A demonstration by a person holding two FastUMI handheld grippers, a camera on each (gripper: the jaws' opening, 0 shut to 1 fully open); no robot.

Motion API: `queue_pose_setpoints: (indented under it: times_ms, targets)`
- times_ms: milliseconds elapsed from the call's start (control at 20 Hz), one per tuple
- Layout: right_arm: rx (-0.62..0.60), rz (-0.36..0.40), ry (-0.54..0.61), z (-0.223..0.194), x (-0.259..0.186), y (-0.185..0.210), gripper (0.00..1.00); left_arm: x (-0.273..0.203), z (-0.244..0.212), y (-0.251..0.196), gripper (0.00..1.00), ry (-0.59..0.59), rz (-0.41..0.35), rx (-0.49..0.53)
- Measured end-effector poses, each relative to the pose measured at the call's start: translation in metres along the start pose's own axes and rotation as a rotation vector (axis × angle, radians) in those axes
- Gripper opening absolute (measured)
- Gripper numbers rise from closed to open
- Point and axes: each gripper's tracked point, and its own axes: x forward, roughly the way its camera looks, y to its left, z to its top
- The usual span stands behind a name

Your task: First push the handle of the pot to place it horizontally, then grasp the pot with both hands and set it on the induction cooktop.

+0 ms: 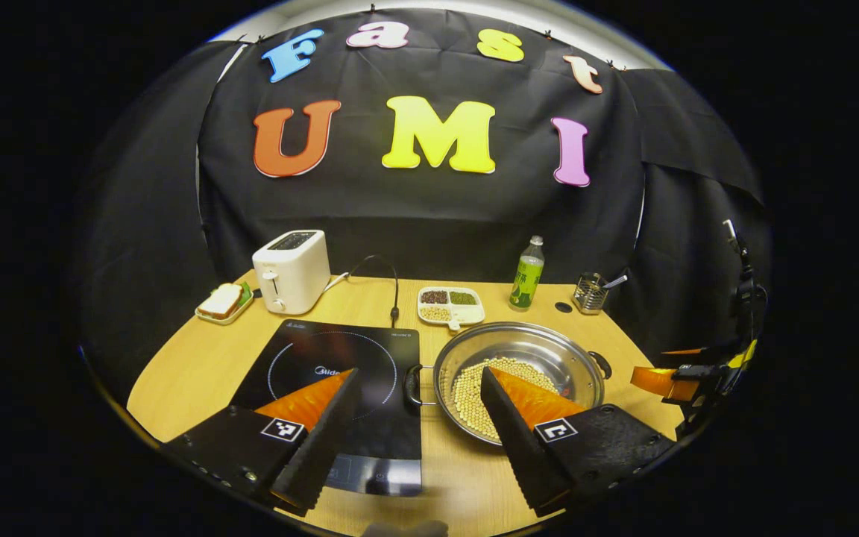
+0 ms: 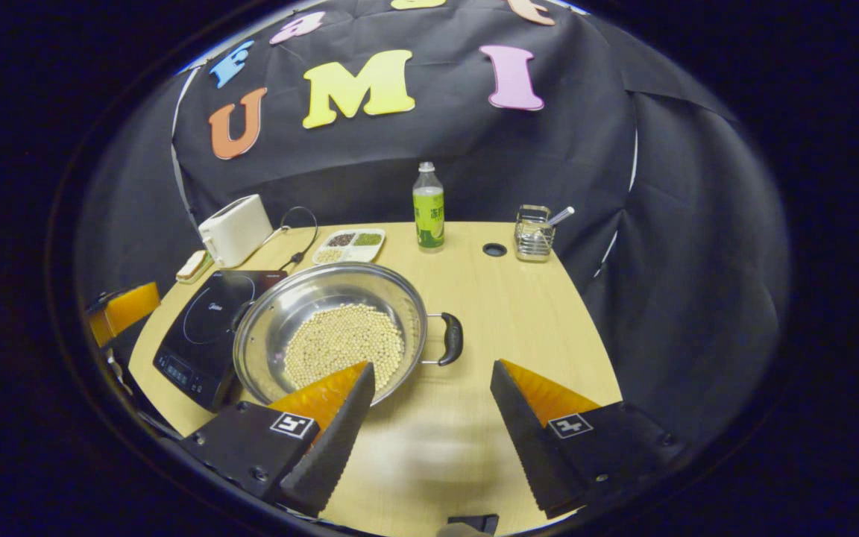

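Observation:
A shiny steel pot (image 1: 541, 354) (image 2: 273, 328) holding pale beans sits on the wooden table just right of the black induction cooktop (image 1: 340, 388) (image 2: 202, 324). Its black handles (image 1: 412, 385) (image 2: 450, 338) lie level, one on each side. My left gripper (image 1: 420, 384) hovers open above the near table, its fingers straddling the pot's left handle and the cooktop's edge. My right gripper (image 2: 433, 377) is open too, a little short of the pot's right handle, with nothing between its fingers. The right gripper (image 1: 687, 377) also appears at the far right of the left gripper view.
Along the back stand a white toaster (image 1: 291, 270) (image 2: 236, 230), a plate of bread (image 1: 224, 302), a divided dish of grains (image 1: 450, 304) (image 2: 350, 244), a green bottle (image 1: 526, 274) (image 2: 428, 209) and a wire cup (image 1: 590, 292) (image 2: 534, 233). A cable (image 1: 381, 272) runs behind the cooktop.

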Motion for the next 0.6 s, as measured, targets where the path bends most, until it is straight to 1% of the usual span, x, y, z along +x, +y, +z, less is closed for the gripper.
queue_pose_setpoints:
  times_ms: [100, 250, 450, 500, 600]
  targets:
    - [-0.011, 0.009, 0.033, 0.002, 0.024, -0.002, 0.98, 0.028, -0.012, 0.0, 0.96, 0.042, 0.014, -0.005]
    - [-0.021, 0.019, 0.075, 0.004, 0.054, -0.009, 0.98, 0.067, -0.028, 0.002, 0.96, 0.095, 0.033, 0.014]
    - [-0.016, 0.046, 0.145, -0.006, 0.089, -0.01, 0.99, 0.104, -0.045, 0.001, 0.96, 0.155, 0.06, 0.021]
    - [-0.003, 0.067, 0.155, -0.007, 0.095, -0.006, 0.99, 0.112, -0.05, 0.001, 0.96, 0.167, 0.066, 0.02]
    - [-0.012, 0.072, 0.171, -0.01, 0.105, -0.008, 0.98, 0.125, -0.066, 0.0, 0.96, 0.218, 0.072, 0.014]
